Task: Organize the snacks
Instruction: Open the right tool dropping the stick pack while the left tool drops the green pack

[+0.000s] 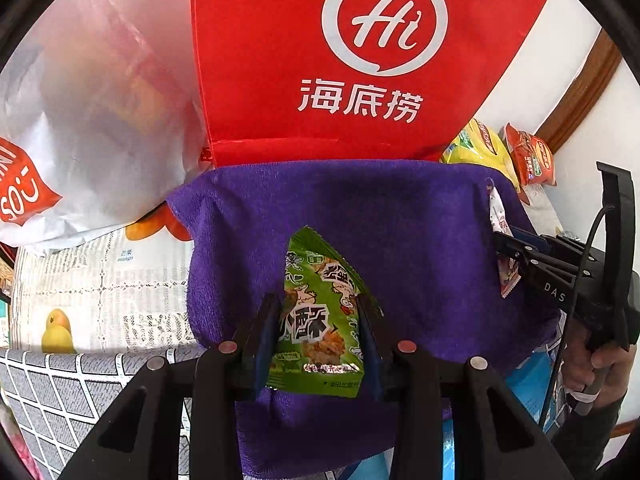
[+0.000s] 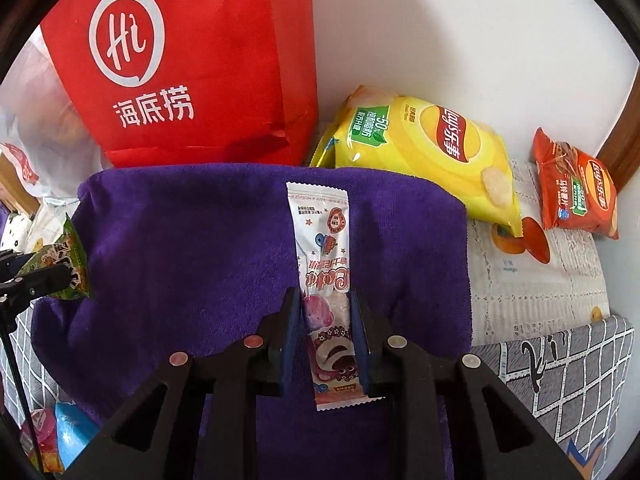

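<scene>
Clamped between the jaws of the left gripper, a green snack packet is held by its lower half. A slim white wafer sachet is gripped likewise in the right gripper. Both are judged light, crinkly and crushable, best held at the flat edges. Beneath lies a purple towel; beyond stand a red bag and a yellow crisp bag.

Both wrist views look steeply down, close, sharing the purple towel.

White wall, brown wooden trim, daylit.
</scene>
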Motion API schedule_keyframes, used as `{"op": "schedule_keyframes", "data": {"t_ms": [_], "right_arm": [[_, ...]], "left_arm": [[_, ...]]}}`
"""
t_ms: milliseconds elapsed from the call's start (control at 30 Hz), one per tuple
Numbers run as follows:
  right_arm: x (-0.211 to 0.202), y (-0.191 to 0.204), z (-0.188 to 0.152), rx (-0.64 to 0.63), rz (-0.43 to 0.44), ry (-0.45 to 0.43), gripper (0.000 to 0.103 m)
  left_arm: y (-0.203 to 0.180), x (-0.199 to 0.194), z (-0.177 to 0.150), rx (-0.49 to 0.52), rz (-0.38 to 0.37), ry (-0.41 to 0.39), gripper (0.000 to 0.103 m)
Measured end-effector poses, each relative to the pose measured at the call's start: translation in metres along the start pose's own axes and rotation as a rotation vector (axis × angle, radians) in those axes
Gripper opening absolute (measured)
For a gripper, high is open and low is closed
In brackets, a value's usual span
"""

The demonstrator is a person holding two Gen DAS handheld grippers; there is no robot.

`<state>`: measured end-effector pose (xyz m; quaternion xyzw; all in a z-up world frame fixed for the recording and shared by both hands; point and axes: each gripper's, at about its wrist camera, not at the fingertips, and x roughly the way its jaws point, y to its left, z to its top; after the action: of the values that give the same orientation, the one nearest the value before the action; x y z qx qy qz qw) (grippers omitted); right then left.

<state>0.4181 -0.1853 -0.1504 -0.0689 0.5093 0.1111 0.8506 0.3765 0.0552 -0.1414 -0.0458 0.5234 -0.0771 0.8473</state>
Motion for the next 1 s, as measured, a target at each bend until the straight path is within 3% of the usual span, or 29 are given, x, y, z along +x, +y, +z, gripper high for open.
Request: {"op": "schedule_keyframes", "data": {"t_ms": [100,200,333,400,467,533,1000], "right_arm": [[-0.006,0.000,0.001,0.003,-0.004,-0.014,0.043],[-0.014,-0.001,0.003,-0.004,-0.003,-0.043,0.047],[-0.030,0.002,0.004,-0.008,0.000,-0.096,0.061],[-0.035,0.001,0.005,-0.002,0.006,-0.112,0.064],[-0.039,0.002,0.006,0.005,0.015,-0.121,0.064],[-0.041,0.002,0.007,0.008,0.013,-0.122,0.064],[-0.055,0.019,0.004,-0.009,-0.028,-0.173,0.064]], "left_arm": [[-0.002,0.001,0.000,0.001,-0.003,-0.001,0.036],[-0.006,0.000,-0.001,0.011,-0.011,-0.005,0.036],[-0.011,0.002,-0.001,0.022,-0.013,0.007,0.036],[-0.012,0.003,-0.001,0.024,-0.017,0.017,0.048],[-0.016,0.003,0.000,0.030,-0.021,0.013,0.062],[-0.018,0.000,0.000,0.033,-0.015,-0.009,0.068],[-0.021,-0.036,-0.003,0.065,-0.025,-0.092,0.071]]}}
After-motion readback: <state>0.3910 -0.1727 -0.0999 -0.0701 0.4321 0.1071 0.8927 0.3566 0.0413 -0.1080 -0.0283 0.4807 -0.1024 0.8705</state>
